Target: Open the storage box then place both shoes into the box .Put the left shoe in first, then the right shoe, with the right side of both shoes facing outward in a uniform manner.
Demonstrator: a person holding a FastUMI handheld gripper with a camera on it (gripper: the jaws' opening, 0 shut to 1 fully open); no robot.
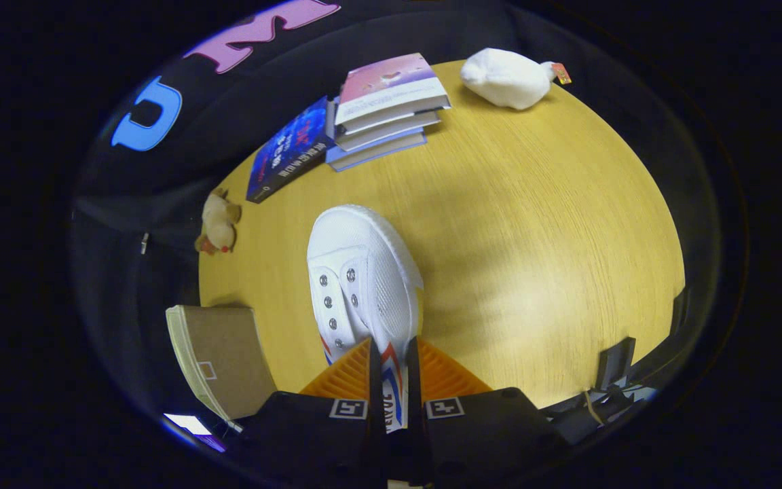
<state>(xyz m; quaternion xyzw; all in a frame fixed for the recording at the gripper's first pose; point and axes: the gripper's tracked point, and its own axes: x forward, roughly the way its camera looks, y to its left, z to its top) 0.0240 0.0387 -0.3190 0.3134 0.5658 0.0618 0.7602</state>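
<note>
shoe | heel wall pinched between fingers, toe pointing ahead | claw grasping shoe

- A round wooden table with a yellowish grain is seen.
- A stack of books is set at its far side, with a dark blue book lying beside it.
- A white plush toy is laid near the far edge.
- A small plush duck is placed at the rim.
- A brown-covered book overhangs the near edge.
</note>
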